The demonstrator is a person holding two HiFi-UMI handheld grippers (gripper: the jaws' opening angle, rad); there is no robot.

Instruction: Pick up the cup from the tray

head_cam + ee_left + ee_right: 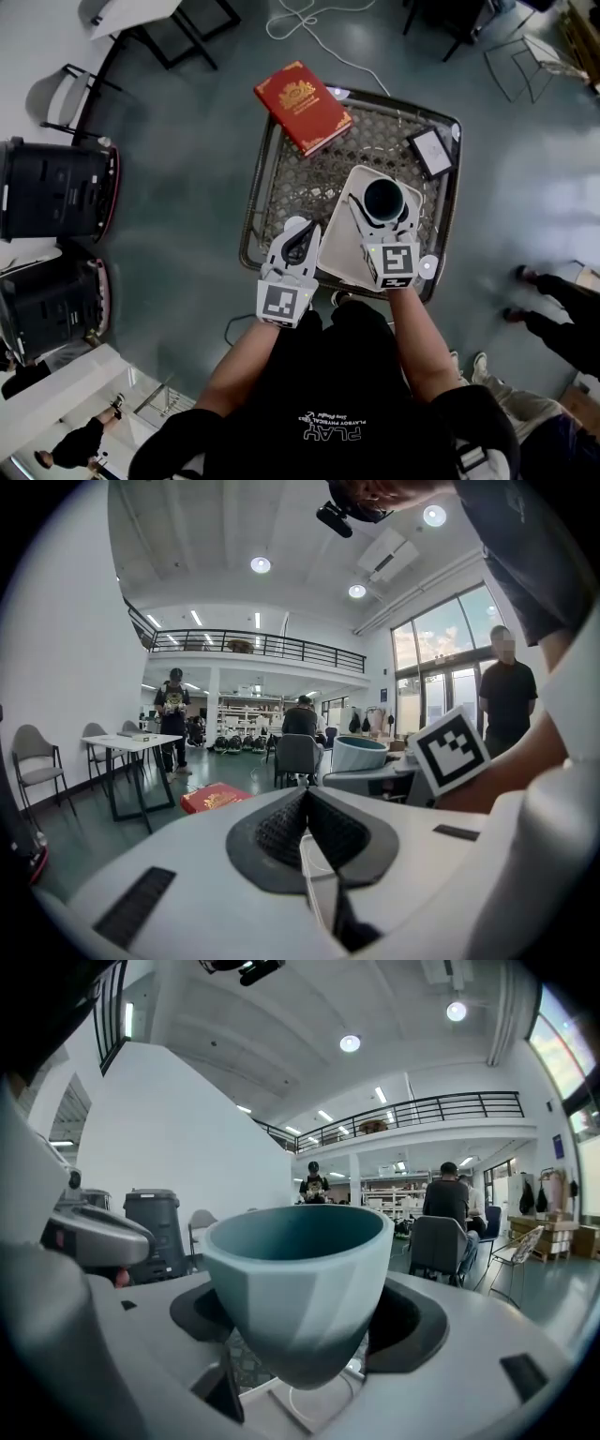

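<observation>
**A:** Right claw (385,210) was clamped on the cup (384,199), one jaw on each side of its wall. Cup was upright, mouth up.
**B:** Cup location?
**A:** Over the far half of the tray (339,251), between those jaws. Couldn't tell whether its base touched the tray or sat just clear of it.
**B:** Left claw (300,242)?
**A:** Jaws were narrow, pinched on the tray's left rim. A thin white edge showed between the pads.
**B:** Tray sat on what?
**A:** Wire-mesh desk (291,178), near-right part. Red book (302,105) lay at the far-left corner, overhanging the rim, well apart from the tray. Small dark-framed card (431,151) lay far right, near the cup, not touching.
**B:** Surroundings?
**A:** Grey floor (187,141), white cable (309,33) beyond the desk, black bins (52,187) at left.
</observation>
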